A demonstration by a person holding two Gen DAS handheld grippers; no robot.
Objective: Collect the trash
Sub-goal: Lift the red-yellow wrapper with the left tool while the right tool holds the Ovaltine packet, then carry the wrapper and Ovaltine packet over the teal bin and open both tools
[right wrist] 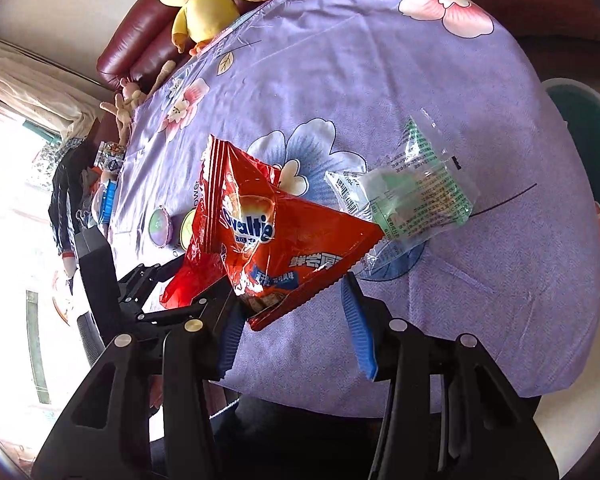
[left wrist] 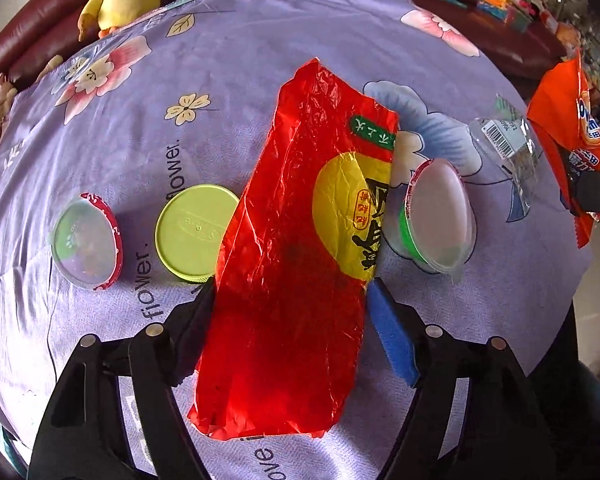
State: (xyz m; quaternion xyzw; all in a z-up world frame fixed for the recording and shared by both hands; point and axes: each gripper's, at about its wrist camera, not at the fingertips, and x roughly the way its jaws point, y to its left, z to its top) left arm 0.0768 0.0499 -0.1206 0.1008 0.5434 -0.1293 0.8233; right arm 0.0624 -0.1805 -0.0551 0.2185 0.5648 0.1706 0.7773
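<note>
Purple floral tablecloth (left wrist: pixel 260 40) is bearing red wrapper (left wrist: pixel 296 240) between released left gripper (left wrist: pixel 290 292); right gripper (right wrist: pixel 290 300) is grasping orange Ovaltine bag (right wrist: pixel 268 240).

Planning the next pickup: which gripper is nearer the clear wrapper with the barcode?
Right. The right gripper, holding the orange packet, is just beside the clear wrapper. The left gripper straddles the red wrapper, farther away.

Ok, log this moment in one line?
left gripper: open around red wrapper | right gripper: shut on orange packet | table: litter remains
</note>
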